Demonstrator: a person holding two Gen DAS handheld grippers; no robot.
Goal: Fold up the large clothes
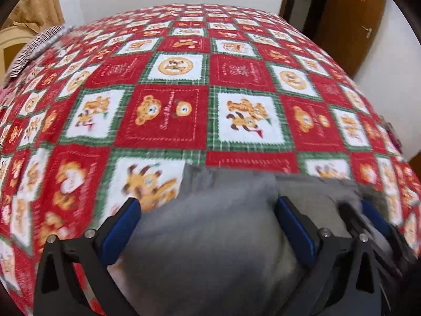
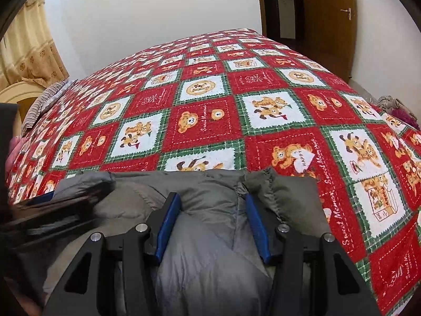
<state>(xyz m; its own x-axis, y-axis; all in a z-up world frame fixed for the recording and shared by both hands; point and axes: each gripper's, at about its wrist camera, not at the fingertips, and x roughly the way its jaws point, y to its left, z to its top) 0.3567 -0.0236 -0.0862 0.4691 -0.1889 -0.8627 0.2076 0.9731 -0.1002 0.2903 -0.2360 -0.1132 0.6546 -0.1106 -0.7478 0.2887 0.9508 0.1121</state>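
Observation:
A grey padded jacket (image 1: 210,226) lies bunched at the near edge of a bed; it also shows in the right wrist view (image 2: 205,237). My left gripper (image 1: 208,205) is open wide, its blue-padded fingers (image 1: 126,221) straddling the grey fabric. The view is blurred by motion. My right gripper (image 2: 211,205) is also open, its blue pads (image 2: 168,226) on either side of a puffed fold of the jacket. The right gripper shows at the right edge of the left wrist view (image 1: 368,221), and the left gripper shows blurred at the left of the right wrist view (image 2: 52,216).
A red, white and green bear-patterned blanket (image 2: 210,105) covers the bed. A striped pillow (image 2: 44,100) lies at the far left, with curtains (image 2: 23,47) behind. A brown door (image 2: 326,21) stands at the far right. Crumpled clothes (image 2: 394,108) lie at the right edge.

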